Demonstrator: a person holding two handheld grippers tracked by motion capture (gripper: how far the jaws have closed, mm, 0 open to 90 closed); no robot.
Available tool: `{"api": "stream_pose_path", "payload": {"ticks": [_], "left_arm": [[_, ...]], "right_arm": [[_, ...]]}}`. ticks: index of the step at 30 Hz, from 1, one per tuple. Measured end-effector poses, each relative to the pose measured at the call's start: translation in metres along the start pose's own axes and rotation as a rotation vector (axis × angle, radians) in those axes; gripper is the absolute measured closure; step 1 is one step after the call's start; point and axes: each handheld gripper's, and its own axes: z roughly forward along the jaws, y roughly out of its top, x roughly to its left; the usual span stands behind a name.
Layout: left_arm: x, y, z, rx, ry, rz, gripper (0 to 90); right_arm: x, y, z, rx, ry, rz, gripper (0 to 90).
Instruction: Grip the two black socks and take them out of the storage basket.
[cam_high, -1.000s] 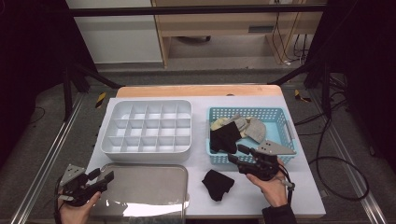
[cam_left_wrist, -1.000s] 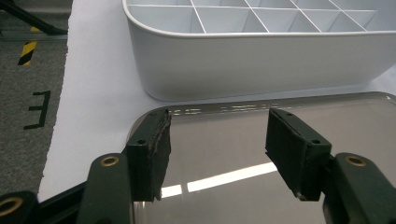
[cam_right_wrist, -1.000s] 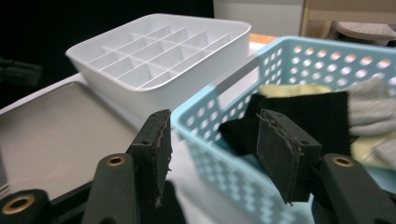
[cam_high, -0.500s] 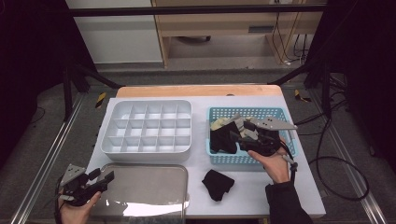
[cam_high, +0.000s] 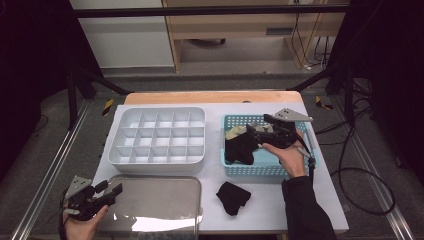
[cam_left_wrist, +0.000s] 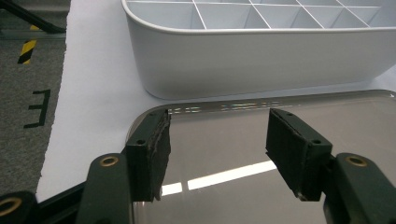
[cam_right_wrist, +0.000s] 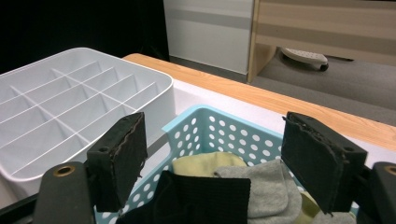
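Socks (cam_high: 240, 145) are sitting piled in the blue basket (cam_high: 250, 169) while I'm hovering my right gripper (cam_right_wrist: 212, 158) over them, its empty jaws just opening wide; left gripper (cam_left_wrist: 217, 149) is idling open over the metal tray (cam_high: 165, 200).

1. My right claw (cam_right_wrist: 212, 158) has matt black plastic jaws faced with rough, fraying dark pads (cam_right_wrist: 123, 156).
2. My left claw (cam_left_wrist: 217, 149) is the same: dull black plastic, brass-coloured fittings, coarse pads ragged at the edges.
3. The basket (cam_right_wrist: 224, 135) below my right claw is smooth light-blue plastic, punched with round holes.
4. In it lie soft cloth pieces: a black ribbed sock (cam_right_wrist: 205, 196), a grey knit one (cam_right_wrist: 261, 189), a pale yellow one (cam_right_wrist: 205, 163).
5. The divided tray (cam_high: 157, 137) is glossy white plastic.
6. The flat tray (cam_left_wrist: 243, 140) under my left claw is polished metal, mirror-bright.
7. The worktop (cam_high: 270, 200) is matt white, with a wooden edge (cam_right_wrist: 261, 95).
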Motion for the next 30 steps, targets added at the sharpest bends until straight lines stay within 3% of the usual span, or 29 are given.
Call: {"api": "stream_pose_path", "payload": {"ticks": [9, 14, 19, 30], "left_arm": [[0.000, 0.000, 0.001, 0.002, -0.003, -0.001, 39.4], [0.000, -0.001, 0.002, 0.006, -0.004, -0.001, 39.4], [0.001, -0.001, 0.003, 0.008, -0.005, -0.003, 39.4], [0.001, -0.002, 0.004, 0.014, -0.005, -0.002, 39.4]], "right_arm": [[-0.003, -0.005, 0.022, 0.035, -0.012, 0.005, 21.2], [-0.002, -0.012, 0.036, 0.082, -0.004, -0.006, 20.5], [-0.003, -0.016, 0.045, 0.093, 0.003, -0.009, 20.5], [-0.002, -0.027, 0.059, 0.184, 0.032, -0.033, 17.8]]}}
